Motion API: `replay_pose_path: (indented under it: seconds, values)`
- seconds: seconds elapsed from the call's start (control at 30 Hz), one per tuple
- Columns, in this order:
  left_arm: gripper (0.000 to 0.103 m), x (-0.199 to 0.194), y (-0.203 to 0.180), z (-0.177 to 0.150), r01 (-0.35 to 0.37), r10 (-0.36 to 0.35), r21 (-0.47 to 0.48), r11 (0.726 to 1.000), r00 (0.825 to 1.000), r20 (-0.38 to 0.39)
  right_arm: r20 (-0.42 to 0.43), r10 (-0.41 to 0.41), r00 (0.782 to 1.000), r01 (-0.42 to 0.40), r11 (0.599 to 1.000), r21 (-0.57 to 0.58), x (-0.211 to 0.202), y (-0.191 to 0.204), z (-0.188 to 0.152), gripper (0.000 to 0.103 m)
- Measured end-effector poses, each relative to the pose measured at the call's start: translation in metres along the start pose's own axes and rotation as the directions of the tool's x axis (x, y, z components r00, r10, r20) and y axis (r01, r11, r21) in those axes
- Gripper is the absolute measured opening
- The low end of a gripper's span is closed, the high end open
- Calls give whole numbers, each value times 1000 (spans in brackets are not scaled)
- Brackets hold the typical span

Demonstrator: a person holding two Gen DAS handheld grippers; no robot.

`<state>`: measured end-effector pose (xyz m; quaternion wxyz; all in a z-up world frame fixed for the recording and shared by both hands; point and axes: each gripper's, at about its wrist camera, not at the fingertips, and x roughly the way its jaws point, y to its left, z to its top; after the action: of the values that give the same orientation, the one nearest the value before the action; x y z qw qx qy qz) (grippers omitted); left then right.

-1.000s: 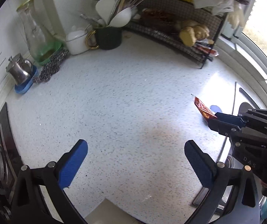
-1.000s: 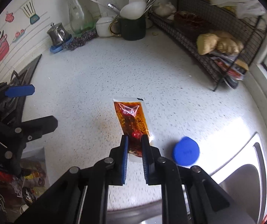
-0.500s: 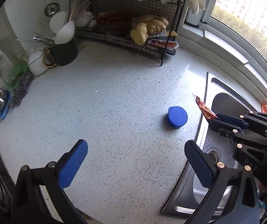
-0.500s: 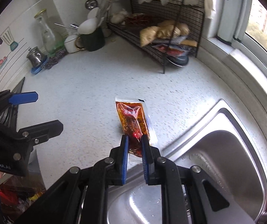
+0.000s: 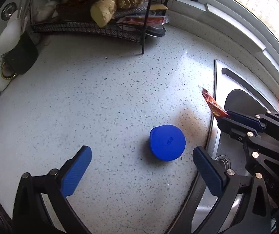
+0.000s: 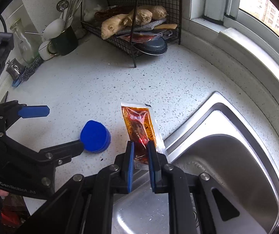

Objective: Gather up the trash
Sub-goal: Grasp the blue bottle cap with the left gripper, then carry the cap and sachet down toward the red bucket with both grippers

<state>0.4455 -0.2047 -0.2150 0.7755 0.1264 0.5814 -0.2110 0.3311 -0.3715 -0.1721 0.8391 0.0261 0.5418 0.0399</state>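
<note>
We see bright daylight from the window point(image 6: 266, 5), glare on the sink point(image 6: 227, 156), and dark, curved fisheye edges.

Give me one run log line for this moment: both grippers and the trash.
left gripper: open, above blue cap | right gripper: shut on sauce packet | blue cap: on countertop beside sink

Sauce packet held up, blue cap down on the counter

The red sauce packet point(image 6: 140, 128) is clamped by its lower end, sticking up above the counter edge beside the sink. The round blue cap point(image 5: 167, 142) lies flat nearby.
</note>
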Motion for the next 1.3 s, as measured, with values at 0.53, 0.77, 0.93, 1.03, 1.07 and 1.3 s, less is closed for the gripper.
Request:
replay_pose_path:
  seconds: [0.53, 0.77, 0.93, 1.03, 1.07, 1.3]
  values:
    - [44, 31, -20, 11, -9, 10, 47, 999, 1000, -26, -9, -1, 1000, 1, 1000, -5, 12, -16, 0, 13]
    - [44, -8, -5, -5, 17, -17, 4, 1000, 1000, 19, -22, 10, 1000, -10, 1000, -14, 4, 0, -1, 12]
    - [44, -43, 5, -17, 7, -7, -5, 1000, 998, 60, 1, 17, 1000, -17, 999, -30, -15, 20, 0, 12]
    - [44, -64, 16, -27, 11, -9, -15, 1000, 996, 89, 27, 19, 999, -18, 999, -47, -28, 36, 2, 12]
    - [44, -71, 19, -31, 12, -10, -19, 1000, 995, 98, 35, 19, 999, -17, 998, -53, -32, 41, 1, 12]
    - [44, -113, 40, -68, 6, 3, -54, 999, 988, 153, 74, 32, 997, -25, 996, -91, -60, 83, -7, 12]
